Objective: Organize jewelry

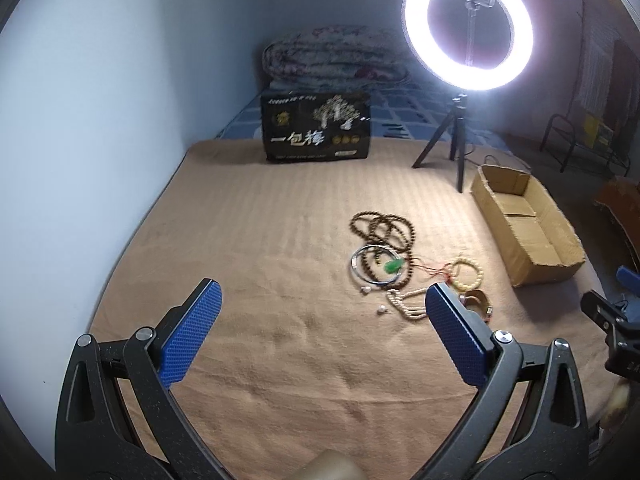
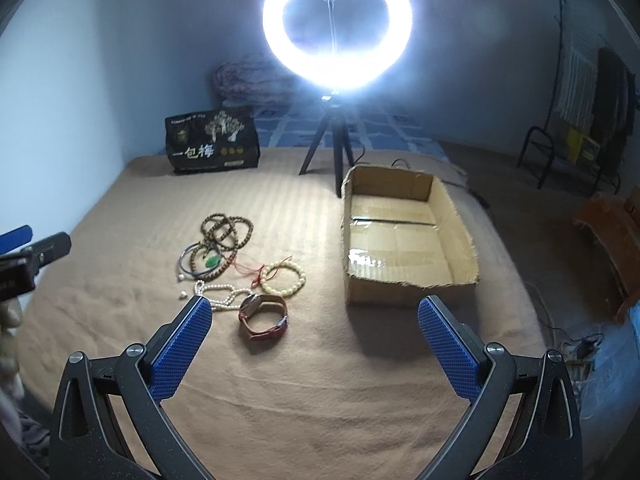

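A heap of jewelry lies on the tan blanket: dark wooden beads (image 1: pixel 382 230) (image 2: pixel 226 230), a metal bangle (image 1: pixel 374 266) (image 2: pixel 188 262) with a green pendant (image 1: pixel 391 266) (image 2: pixel 213 261), a cream bead bracelet (image 1: pixel 468 274) (image 2: pixel 283 279), a pearl strand (image 1: pixel 404 304) (image 2: pixel 224 294) and a brown-strapped watch (image 2: pixel 264 316). An empty cardboard box (image 1: pixel 524 224) (image 2: pixel 404 236) sits right of the heap. My left gripper (image 1: pixel 322 304) is open, short of the heap. My right gripper (image 2: pixel 314 318) is open, with the watch just inside its left finger.
A lit ring light on a black tripod (image 1: pixel 456 136) (image 2: pixel 332 140) stands behind the box. A black printed carton (image 1: pixel 316 126) (image 2: pixel 212 142) sits at the blanket's far edge, a rolled quilt (image 1: pixel 332 56) behind it. A wall runs along the left; a dark chair (image 2: pixel 560 152) stands far right.
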A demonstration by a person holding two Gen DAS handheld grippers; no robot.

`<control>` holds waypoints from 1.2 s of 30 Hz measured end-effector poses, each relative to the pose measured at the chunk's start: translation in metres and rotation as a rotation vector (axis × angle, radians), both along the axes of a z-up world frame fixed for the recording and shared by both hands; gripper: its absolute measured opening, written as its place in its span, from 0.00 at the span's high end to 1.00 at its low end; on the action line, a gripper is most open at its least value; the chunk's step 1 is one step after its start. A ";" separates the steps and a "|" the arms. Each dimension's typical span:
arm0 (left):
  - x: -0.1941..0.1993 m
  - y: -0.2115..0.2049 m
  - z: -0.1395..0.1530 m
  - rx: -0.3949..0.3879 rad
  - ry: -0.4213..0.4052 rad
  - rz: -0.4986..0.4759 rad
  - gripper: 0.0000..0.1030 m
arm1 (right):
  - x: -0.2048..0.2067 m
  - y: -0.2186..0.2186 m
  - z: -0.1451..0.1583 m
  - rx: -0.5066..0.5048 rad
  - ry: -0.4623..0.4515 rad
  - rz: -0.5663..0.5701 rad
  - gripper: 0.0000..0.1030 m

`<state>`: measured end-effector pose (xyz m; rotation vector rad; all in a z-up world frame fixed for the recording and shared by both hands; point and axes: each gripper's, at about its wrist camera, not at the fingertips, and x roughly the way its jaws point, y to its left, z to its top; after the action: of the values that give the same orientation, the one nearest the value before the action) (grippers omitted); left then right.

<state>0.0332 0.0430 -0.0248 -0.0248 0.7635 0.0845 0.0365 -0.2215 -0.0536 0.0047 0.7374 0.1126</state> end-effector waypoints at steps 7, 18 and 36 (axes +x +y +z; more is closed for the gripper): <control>0.031 0.021 -0.031 -0.062 0.121 -0.040 0.14 | 0.027 0.000 -0.025 0.021 0.109 0.055 0.13; 0.061 -0.027 -0.086 -0.147 0.266 -0.248 0.56 | 0.069 0.015 -0.079 0.038 0.325 0.123 0.37; 0.088 -0.095 -0.132 0.008 0.326 -0.586 0.66 | 0.099 0.017 -0.119 0.141 0.476 0.085 0.53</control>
<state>0.1208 -0.0523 -0.1572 0.2249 1.0684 -0.4766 0.1351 -0.2050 -0.1726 0.1384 1.2045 0.2495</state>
